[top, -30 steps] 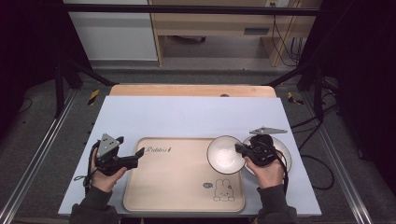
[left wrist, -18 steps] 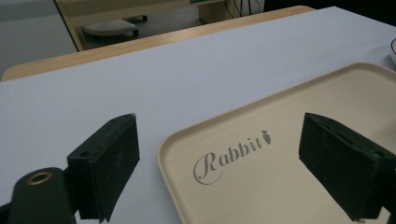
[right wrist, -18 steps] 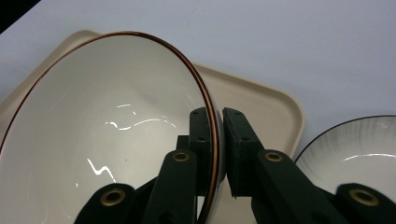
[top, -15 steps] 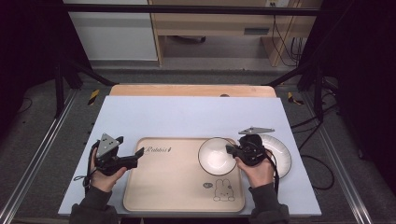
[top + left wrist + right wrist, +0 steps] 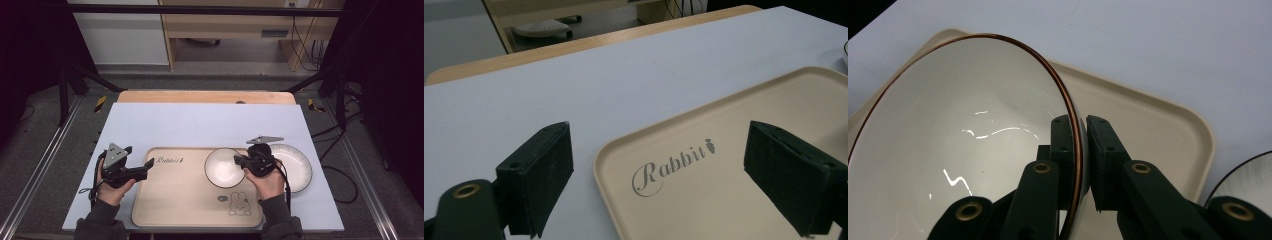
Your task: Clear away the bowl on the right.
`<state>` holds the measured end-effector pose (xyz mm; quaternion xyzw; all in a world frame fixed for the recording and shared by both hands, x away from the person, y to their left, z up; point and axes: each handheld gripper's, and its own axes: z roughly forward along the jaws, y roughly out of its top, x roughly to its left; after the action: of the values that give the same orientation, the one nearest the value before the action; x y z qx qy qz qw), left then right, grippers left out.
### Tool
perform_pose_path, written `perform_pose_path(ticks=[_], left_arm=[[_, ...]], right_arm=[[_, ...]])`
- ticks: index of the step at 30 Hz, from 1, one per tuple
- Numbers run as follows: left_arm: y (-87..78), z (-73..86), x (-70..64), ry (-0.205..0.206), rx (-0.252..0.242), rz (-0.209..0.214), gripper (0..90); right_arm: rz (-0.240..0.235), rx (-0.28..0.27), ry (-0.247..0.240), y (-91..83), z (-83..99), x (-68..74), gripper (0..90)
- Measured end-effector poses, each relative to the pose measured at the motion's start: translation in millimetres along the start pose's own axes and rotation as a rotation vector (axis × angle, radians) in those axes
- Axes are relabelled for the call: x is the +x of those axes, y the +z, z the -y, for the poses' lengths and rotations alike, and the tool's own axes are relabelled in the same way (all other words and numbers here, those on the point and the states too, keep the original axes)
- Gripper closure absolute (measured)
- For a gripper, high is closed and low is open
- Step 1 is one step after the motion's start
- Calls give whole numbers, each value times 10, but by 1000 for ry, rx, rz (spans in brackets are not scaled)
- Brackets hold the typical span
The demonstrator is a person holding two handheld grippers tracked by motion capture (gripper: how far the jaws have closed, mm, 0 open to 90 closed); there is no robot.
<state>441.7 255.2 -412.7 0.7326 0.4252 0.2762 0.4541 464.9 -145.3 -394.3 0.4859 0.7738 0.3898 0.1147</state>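
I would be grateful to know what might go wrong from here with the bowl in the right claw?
The right claw pinches the bowl only by its thin rim, so the smooth glaze might slip or the bowl swing. The bowl sits over the tray's right part, near the plate; a careless move may knock them together. The left claw is open over the tray's corner and could nudge it.
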Motion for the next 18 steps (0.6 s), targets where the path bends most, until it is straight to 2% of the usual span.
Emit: perform_pose_path(ticks=[18], left_arm=[[0, 0, -2, 0, -1, 0, 121]], right_arm=[[-20, 18, -20, 182, -21, 117, 825]])
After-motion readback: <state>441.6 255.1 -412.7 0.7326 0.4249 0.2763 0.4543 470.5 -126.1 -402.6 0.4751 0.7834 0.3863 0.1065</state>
